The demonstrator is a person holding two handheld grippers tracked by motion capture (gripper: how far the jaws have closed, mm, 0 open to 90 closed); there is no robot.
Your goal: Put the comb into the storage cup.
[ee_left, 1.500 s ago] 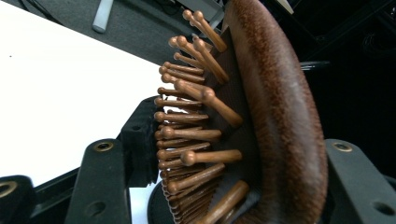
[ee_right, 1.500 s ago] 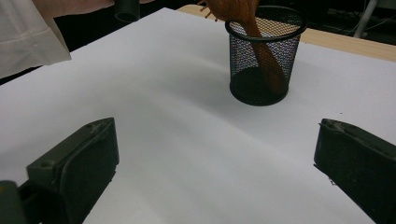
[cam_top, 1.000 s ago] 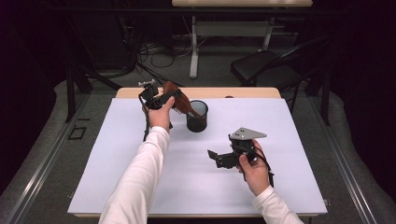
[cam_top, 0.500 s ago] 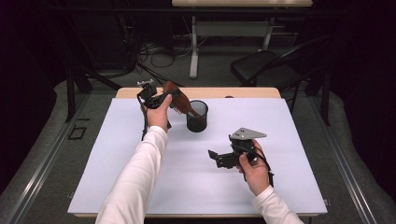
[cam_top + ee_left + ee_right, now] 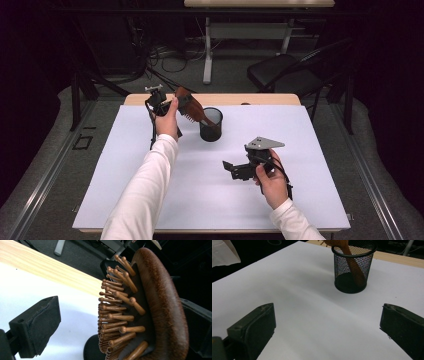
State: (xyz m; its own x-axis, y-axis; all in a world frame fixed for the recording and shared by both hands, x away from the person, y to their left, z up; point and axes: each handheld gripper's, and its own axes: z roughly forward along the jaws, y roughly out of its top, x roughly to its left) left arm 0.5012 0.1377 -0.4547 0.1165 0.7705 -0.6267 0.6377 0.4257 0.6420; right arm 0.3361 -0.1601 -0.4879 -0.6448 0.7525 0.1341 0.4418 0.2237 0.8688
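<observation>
Hairbrush point(image 5: 155, 315) between wide-open left tool point(image 5: 112, 322)

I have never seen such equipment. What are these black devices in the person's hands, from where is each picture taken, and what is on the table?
A person holds a hand-operated gripper with two jaws in each hand. The high view looks down from above; the other two come from cameras riding on the grippers. On the white table stands a black mesh cup with a wooden hairbrush, handle down, leaning in it. The left gripper is at the brush head; its jaws have just been opening, with the brush between them, one pad standing clear of it. The right gripper is open and holds nothing.
</observation>
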